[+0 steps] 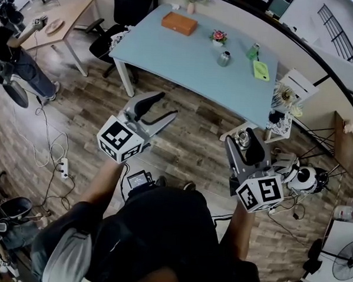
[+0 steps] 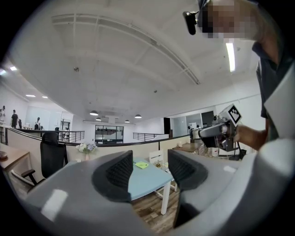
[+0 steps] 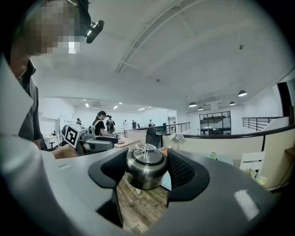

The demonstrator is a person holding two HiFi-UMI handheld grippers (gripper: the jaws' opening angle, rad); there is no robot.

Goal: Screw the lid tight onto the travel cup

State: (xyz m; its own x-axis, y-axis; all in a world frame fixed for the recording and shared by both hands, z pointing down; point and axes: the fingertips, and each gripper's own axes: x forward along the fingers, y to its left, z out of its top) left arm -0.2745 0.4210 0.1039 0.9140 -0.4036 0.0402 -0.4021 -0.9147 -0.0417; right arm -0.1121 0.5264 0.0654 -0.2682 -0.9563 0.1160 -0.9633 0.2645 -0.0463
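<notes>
A short steel travel cup [image 3: 146, 174] with its lid [image 3: 146, 155] on top sits between the pads of my right gripper [image 3: 147, 169], which is shut on its body. In the head view the cup [image 1: 244, 138] shows as a small metal top in my right gripper [image 1: 247, 145], held over the wooden floor. My left gripper [image 1: 165, 105] hangs to the left with its jaws spread and nothing between them. In the left gripper view my left gripper [image 2: 150, 173] frames only the table behind it, and the pads [image 2: 119, 173] touch nothing.
A light blue table [image 1: 187, 55] stands ahead, bearing a brown box [image 1: 179, 23], a small flower pot [image 1: 218, 37], a steel cup [image 1: 224, 58], a green cup [image 1: 252, 51] and a green pad [image 1: 261, 70]. An office chair [image 1: 127, 11] is at its far left. Cables lie on the floor [image 1: 52, 148].
</notes>
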